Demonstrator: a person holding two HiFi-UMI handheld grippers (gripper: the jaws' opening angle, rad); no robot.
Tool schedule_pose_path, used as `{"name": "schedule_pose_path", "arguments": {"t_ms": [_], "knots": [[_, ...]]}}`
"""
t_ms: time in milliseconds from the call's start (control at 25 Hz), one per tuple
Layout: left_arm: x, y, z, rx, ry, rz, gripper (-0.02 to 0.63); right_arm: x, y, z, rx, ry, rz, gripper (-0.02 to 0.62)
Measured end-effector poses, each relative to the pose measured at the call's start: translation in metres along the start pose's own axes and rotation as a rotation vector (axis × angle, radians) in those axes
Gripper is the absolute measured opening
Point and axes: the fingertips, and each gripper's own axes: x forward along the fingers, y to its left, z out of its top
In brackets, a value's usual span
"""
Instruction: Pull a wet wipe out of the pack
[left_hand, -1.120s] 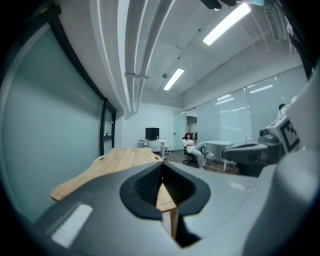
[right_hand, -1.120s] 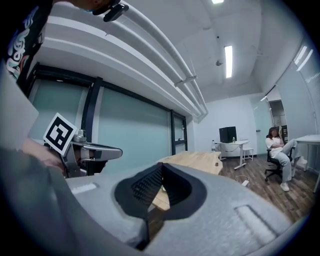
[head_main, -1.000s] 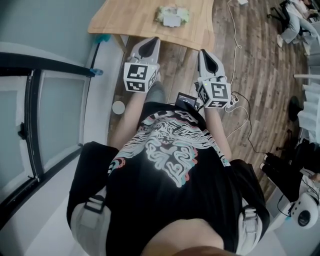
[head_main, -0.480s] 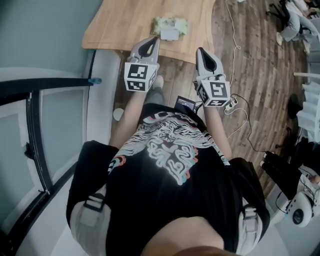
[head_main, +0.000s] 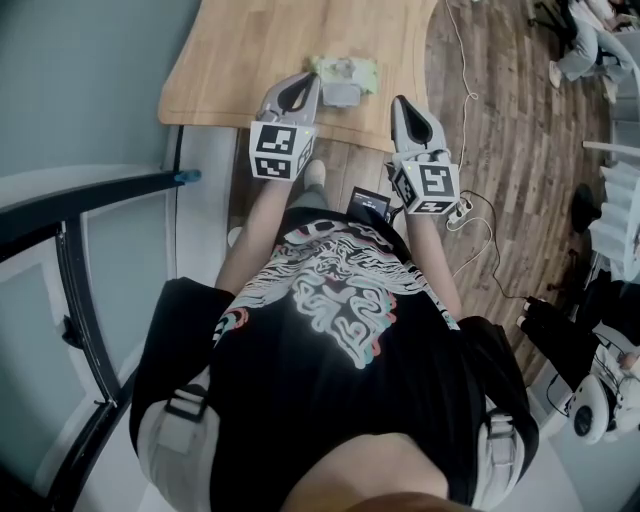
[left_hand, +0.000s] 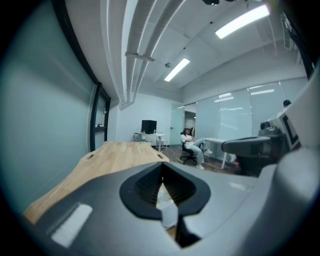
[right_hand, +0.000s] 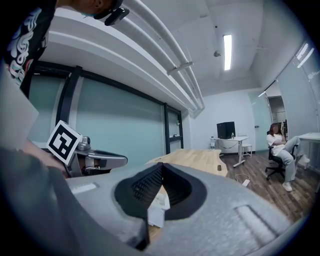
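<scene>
left tongs (head_main: 308, 80), right tongs (head_main: 401, 102) nearer pack (head_main: 350, 72) — both closed | monitor (left_hand: 148, 126): gripper views only

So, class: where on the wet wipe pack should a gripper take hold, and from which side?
Likely the pale flap on top of the wet wipe pack: it lies flat on the table, flap up, so come from above.

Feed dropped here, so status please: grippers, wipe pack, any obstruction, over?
Left gripper, right gripper both shut, empty. Pale green wet-wipe pack with white lid on light wooden table, just ahead, ungripped. Nothing between.
</scene>
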Motion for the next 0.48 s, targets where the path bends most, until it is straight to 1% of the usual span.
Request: {"name": "schedule_pose_path", "arguments": {"t_ms": [120,240,480], "knots": [[0.014,0.012,-0.003,0.002,0.013,-0.016,-0.011,0.019,-0.002,-0.005,-0.002,0.016,-0.001,-0.002],[0.027,0.023,-0.01,0.01,0.038,-0.038,-0.011,0.037,-0.003,-0.011,0.018,0.037,0.001,0.0],[0.047,0.035,-0.031,0.023,0.091,-0.087,-0.011,0.059,-0.001,-0.027,0.015,0.076,0.002,0.0]]}}
